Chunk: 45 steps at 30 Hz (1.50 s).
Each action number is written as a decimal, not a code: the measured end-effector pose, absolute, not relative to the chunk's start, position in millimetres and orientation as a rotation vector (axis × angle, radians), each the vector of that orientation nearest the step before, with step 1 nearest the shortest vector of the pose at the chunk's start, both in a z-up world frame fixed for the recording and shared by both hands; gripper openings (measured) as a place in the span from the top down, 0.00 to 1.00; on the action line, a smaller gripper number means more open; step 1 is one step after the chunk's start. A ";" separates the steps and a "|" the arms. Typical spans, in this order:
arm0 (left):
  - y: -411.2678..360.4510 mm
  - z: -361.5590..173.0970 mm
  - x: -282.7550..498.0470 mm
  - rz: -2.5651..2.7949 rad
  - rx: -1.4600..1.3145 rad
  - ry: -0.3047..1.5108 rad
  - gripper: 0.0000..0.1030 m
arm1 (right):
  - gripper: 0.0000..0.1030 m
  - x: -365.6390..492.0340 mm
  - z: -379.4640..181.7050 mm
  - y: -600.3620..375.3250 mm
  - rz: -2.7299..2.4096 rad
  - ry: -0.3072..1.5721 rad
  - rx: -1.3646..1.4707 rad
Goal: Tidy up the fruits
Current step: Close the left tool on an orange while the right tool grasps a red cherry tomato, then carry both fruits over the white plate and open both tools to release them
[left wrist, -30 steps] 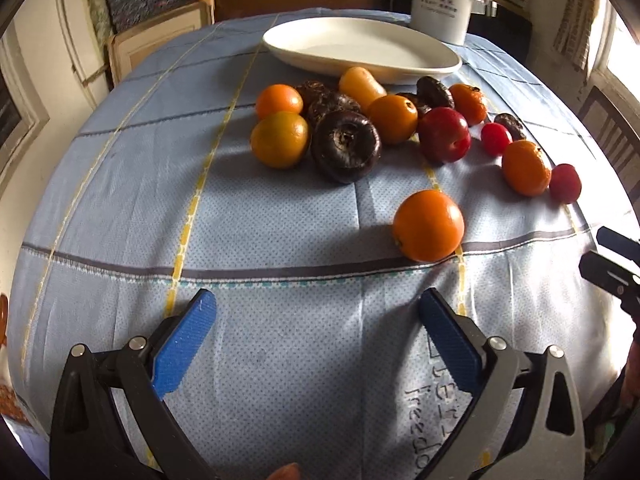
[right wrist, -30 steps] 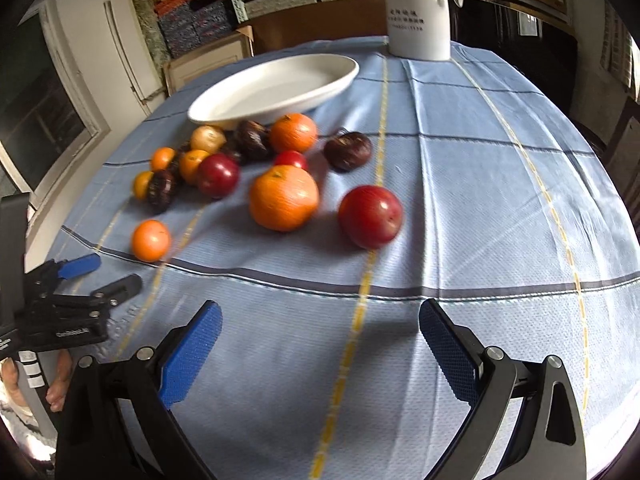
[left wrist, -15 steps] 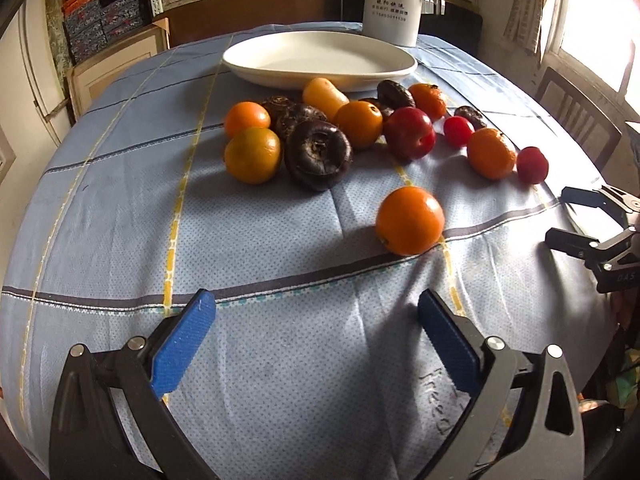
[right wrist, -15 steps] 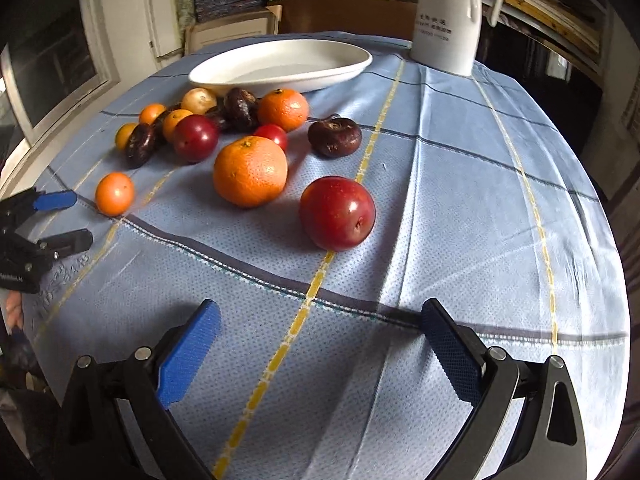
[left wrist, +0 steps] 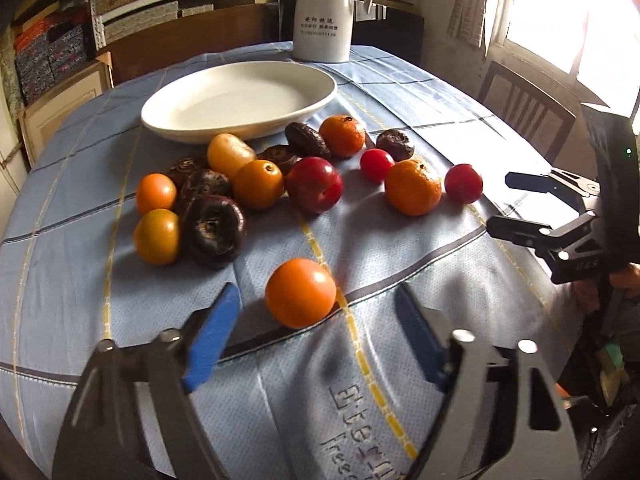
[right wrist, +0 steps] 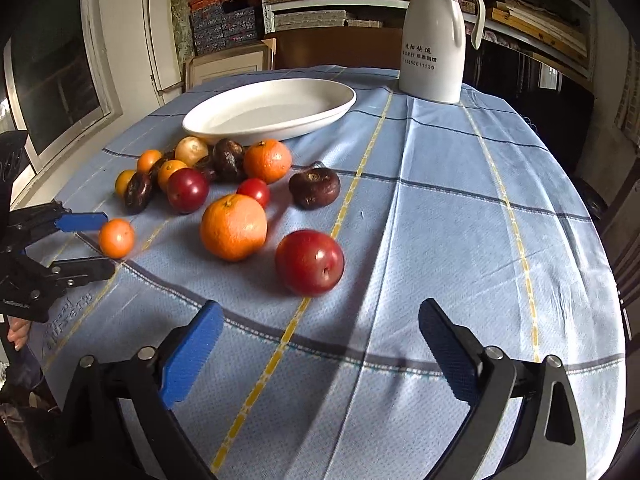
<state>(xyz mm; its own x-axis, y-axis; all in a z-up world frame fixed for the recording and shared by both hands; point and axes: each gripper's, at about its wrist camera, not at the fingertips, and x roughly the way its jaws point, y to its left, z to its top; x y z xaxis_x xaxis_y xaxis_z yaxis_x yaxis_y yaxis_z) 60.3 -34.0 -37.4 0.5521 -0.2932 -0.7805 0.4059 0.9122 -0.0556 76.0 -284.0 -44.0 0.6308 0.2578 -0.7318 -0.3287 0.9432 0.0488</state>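
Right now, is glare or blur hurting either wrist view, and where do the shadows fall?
Left wrist view: the window at upper right is blown out white; the fruit stays sharp, and the lone orange throws its shadow toward the camera. Right wrist view: no glare, even light, the red apple crisp. Both views: fisheye bends the tablecloth lines.

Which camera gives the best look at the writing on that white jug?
The right wrist view: the white jug stands large, its printed lines and digits sharp. In the left wrist view the jug sits farther back, top cropped, print small and blurry.
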 end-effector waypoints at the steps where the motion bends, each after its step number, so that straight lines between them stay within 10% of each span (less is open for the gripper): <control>1: -35.4 -38.5 63.4 -0.426 0.129 0.904 0.32 | 0.14 79.1 -42.9 -283.6 0.344 0.824 -0.089; 13: -42.4 -52.1 71.5 -0.451 0.130 0.936 0.48 | 0.39 107.8 -51.3 -281.7 0.370 0.871 -0.050; 17: -39.2 -51.2 72.8 -0.464 0.109 0.932 0.65 | 0.62 112.1 -54.2 -278.6 0.410 0.887 -0.034; 45: -3.5 -1.4 245.2 -0.323 -0.028 0.816 0.63 | 0.61 271.3 -1.3 -208.7 0.462 0.795 0.152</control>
